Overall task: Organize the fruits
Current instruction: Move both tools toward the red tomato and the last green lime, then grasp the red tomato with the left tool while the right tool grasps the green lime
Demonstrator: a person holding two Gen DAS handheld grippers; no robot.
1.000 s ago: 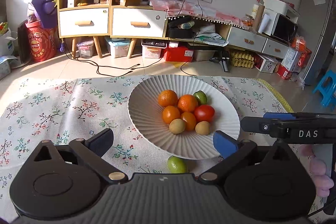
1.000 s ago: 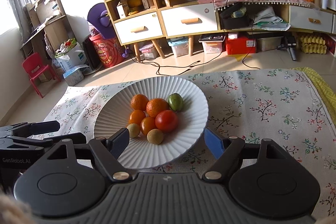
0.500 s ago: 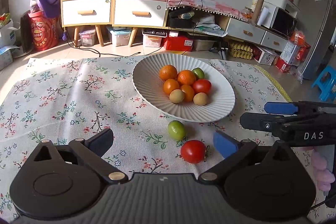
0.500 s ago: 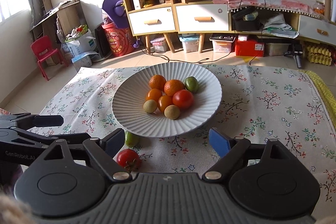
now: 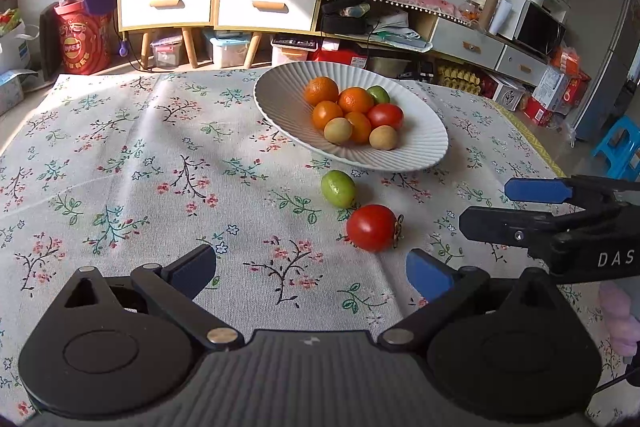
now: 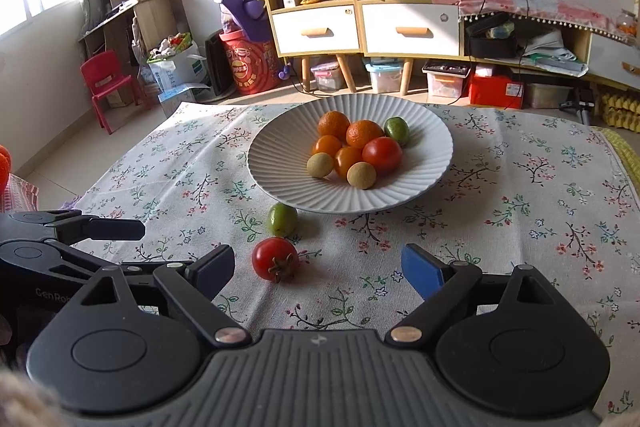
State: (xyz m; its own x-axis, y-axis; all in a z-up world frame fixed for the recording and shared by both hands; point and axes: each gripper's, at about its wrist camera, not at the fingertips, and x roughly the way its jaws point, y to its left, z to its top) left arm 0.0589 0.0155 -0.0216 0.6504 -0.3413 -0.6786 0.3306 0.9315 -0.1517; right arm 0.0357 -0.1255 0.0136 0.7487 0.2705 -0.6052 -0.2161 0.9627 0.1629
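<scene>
A white ribbed plate on the floral cloth holds several fruits: oranges, a tomato, a green fruit and two tan ones. A loose green fruit and a loose red tomato lie on the cloth just in front of the plate. My left gripper is open and empty, short of the tomato. My right gripper is open and empty, with the tomato just ahead near its left finger. Each gripper shows at the side of the other's view.
The floral tablecloth covers the table; its yellow right edge is near. Behind are drawers, shelves, storage boxes and a red chair on the floor.
Both grippers have drawn back and up from the plate. The loose green fruit and red tomato, hidden or partly hidden before, now lie in full view ahead of the fingers.
</scene>
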